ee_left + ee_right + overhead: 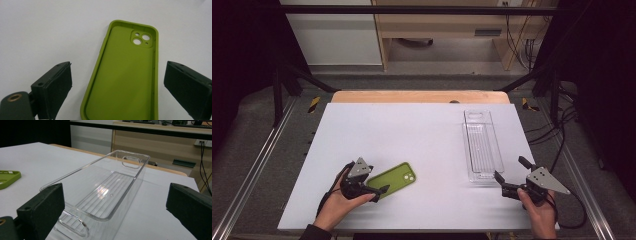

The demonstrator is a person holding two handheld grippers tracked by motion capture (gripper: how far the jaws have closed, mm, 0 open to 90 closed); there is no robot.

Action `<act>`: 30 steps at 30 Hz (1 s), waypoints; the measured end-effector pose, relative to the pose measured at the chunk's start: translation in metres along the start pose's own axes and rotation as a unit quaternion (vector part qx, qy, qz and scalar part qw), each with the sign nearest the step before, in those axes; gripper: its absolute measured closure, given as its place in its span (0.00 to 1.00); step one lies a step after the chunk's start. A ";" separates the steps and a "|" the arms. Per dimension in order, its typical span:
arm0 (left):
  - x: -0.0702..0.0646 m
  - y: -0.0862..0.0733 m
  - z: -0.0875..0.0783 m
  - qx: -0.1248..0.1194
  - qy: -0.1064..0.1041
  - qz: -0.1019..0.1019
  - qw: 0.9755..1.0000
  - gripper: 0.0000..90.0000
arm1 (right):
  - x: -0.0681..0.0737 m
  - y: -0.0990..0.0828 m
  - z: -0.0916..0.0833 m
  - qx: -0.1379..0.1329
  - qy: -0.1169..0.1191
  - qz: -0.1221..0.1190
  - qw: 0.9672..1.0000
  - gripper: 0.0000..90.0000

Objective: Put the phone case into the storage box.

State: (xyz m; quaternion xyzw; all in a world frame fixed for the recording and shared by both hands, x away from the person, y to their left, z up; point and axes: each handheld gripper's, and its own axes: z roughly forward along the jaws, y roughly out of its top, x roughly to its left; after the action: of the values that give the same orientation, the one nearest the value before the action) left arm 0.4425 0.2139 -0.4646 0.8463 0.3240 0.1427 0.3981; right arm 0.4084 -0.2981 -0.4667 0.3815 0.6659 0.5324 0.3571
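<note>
A green phone case [394, 179] lies hollow side up on the white table [412, 130] at the front left, its camera cut-outs at the far end. My left gripper [379, 186] is open around the case's near end; in the left gripper view the case [125, 75] lies between the two pads [58, 87] with a gap on each side. My right gripper [510, 170] stands open at the front right, just before the near end of a clear plastic tray [499, 150]. The right gripper view shows the empty tray [100, 161] ahead and the case's corner [7, 178] at far left.
The tray runs lengthwise away from me and has a handle slot at each end. A wooden strip [419, 96] edges the table's far side. Metal rails [257, 160] flank the table, and cables [562, 130] trail on the floor at the right.
</note>
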 end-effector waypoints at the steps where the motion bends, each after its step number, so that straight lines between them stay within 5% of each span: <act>1: 0.000 -0.001 0.001 0.002 -0.002 0.000 1.000 0.08 | 0.000 0.000 0.000 0.000 0.000 0.000 1.000 0.03; 30: 0.003 -0.015 0.014 0.047 -0.028 0.015 0.998 0.08 | 0.001 0.000 0.001 0.004 0.002 -0.002 1.000 0.02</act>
State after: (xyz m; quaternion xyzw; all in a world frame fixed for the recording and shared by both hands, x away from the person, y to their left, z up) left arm 0.4454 0.2146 -0.4854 0.8725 0.3062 0.1097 0.3646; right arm 0.4088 -0.2970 -0.4672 0.3805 0.6693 0.5299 0.3556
